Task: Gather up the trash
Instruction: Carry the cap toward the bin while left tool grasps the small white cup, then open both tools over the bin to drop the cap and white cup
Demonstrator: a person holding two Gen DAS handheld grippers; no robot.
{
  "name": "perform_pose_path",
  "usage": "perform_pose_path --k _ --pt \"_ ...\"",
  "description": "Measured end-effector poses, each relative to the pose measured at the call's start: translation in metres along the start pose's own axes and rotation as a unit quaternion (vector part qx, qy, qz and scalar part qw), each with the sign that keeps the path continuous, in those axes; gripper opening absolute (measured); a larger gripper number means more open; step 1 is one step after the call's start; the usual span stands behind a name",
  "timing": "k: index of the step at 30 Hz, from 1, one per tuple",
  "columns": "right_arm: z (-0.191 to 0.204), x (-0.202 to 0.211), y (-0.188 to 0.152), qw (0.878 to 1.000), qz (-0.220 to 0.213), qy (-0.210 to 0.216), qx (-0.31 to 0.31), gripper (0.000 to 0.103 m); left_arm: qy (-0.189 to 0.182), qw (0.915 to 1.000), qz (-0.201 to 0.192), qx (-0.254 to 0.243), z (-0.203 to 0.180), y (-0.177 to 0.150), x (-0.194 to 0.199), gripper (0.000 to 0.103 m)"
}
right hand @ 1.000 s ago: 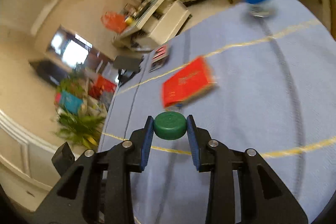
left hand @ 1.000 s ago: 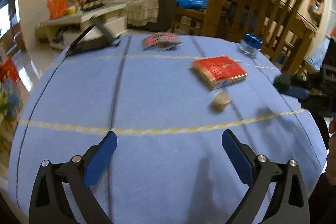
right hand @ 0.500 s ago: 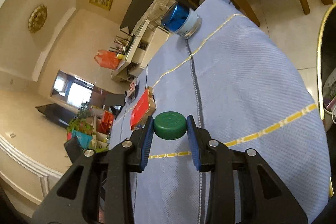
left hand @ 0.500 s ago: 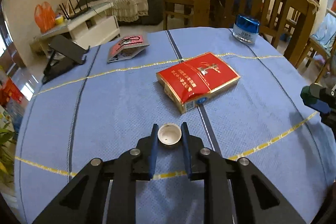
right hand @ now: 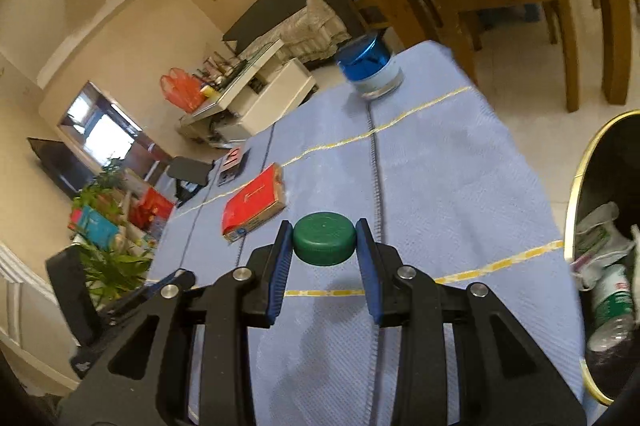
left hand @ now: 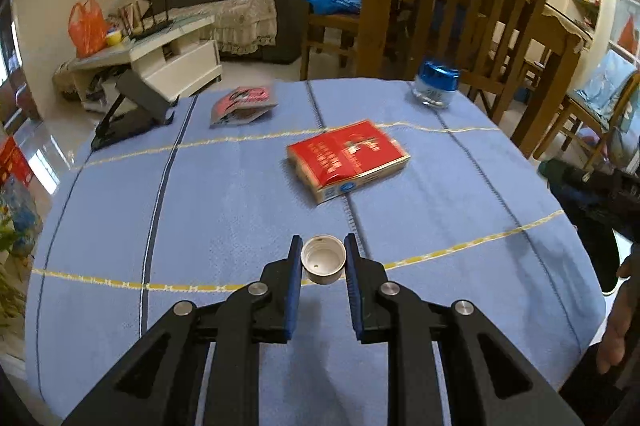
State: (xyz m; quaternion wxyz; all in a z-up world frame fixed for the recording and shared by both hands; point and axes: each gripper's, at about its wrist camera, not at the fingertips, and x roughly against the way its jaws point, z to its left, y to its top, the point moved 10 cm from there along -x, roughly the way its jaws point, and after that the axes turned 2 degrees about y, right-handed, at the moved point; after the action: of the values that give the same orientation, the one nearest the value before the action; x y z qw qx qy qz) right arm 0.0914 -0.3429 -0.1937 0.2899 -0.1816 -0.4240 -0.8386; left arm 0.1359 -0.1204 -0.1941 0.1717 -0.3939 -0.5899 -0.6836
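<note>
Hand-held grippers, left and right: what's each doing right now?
Left hand-held gripper: closed on the white bottle cap.
Right hand-held gripper: closed on the green bottle cap.

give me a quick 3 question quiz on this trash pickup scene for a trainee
1. True or false: the left gripper is shut on the white cap.
2. Which thing does the right gripper hold? A) the red box B) the green cap C) the blue jar
3. Fill in: beside the table, at the right edge of the right wrist view, stands a ____ with bottles and wrappers in it.

Key: 1 true; 2 B; 3 bin
</note>
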Motion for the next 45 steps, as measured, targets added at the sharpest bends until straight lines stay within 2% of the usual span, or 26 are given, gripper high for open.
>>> perform_pose_path --k 3,7,11,15,20,22,23,24,25,26,28,30,32,37,43,44,45 --pt "-0.01 0.039 0.018 0.999 -0.046 -0.02 0.003 0.032 -0.012 0.9994 -0.014 -0.027 -0.026 0.012 0.008 0.019" --pt "-0.051 0.099 0.034 0.988 -0.101 -0.113 0.02 0.032 -0.031 0.9965 -0.031 -0.071 -0.073 0.029 0.013 0.019" --pt "-0.119 0.131 0.028 0.973 -0.111 -0.203 -0.023 0.032 -0.061 0.9902 -0.046 -0.117 -0.14 0.04 0.016 0.019" --pt "-0.158 0.15 0.019 0.964 -0.116 -0.233 -0.052 0.032 -0.087 0.9826 -0.052 -0.156 -0.194 0.041 0.019 0.019" --pt "-0.171 0.163 0.029 0.957 -0.136 -0.253 -0.047 0.032 -0.108 0.9751 -0.049 -0.188 -0.245 0.038 0.016 0.019" --pt "-0.185 0.157 0.026 0.95 -0.126 -0.277 -0.062 0.032 -0.113 0.973 -0.048 -0.195 -0.259 0.036 0.015 0.019" --pt "-0.192 0.156 0.022 0.948 -0.121 -0.287 -0.073 0.045 -0.114 0.9724 -0.048 -0.198 -0.263 0.036 0.015 0.019" --pt "-0.2 0.153 0.015 0.944 -0.118 -0.295 -0.089 0.069 -0.116 0.9716 -0.047 -0.201 -0.267 0.035 0.015 0.019" --pt "-0.206 0.15 0.01 0.94 -0.119 -0.302 -0.102 0.076 -0.118 0.9708 -0.046 -0.204 -0.271 0.033 0.014 0.019" --pt "-0.211 0.145 0.004 0.941 -0.104 -0.301 -0.113 0.077 -0.119 0.9698 -0.046 -0.208 -0.276 0.03 0.014 0.019" --pt "-0.212 0.157 0.009 0.937 -0.135 -0.296 -0.125 0.074 -0.119 0.969 -0.044 -0.212 -0.281 0.028 0.012 0.019" --pt "-0.21 0.181 0.015 0.922 -0.183 -0.316 -0.124 0.089 -0.12 0.9686 -0.039 -0.214 -0.286 0.026 0.008 0.019" --pt "-0.212 0.199 0.016 0.912 -0.216 -0.325 -0.128 0.096 -0.121 0.9682 -0.034 -0.216 -0.292 0.025 0.005 0.019" --pt "-0.224 0.212 0.012 0.904 -0.236 -0.321 -0.154 0.096 -0.126 0.9643 -0.032 -0.231 -0.313 0.026 0.001 0.019" --pt "-0.238 0.234 0.008 0.888 -0.266 -0.325 -0.189 0.097 -0.147 0.9563 -0.034 -0.251 -0.352 0.032 0.001 0.02" --pt "-0.24 0.235 0.007 0.887 -0.265 -0.325 -0.193 0.097 -0.155 0.9546 -0.033 -0.252 -0.361 0.034 0.001 0.023" --pt "-0.24 0.235 0.007 0.887 -0.265 -0.325 -0.195 0.097 -0.16 0.9536 -0.031 -0.253 -0.368 0.035 0.001 0.042"
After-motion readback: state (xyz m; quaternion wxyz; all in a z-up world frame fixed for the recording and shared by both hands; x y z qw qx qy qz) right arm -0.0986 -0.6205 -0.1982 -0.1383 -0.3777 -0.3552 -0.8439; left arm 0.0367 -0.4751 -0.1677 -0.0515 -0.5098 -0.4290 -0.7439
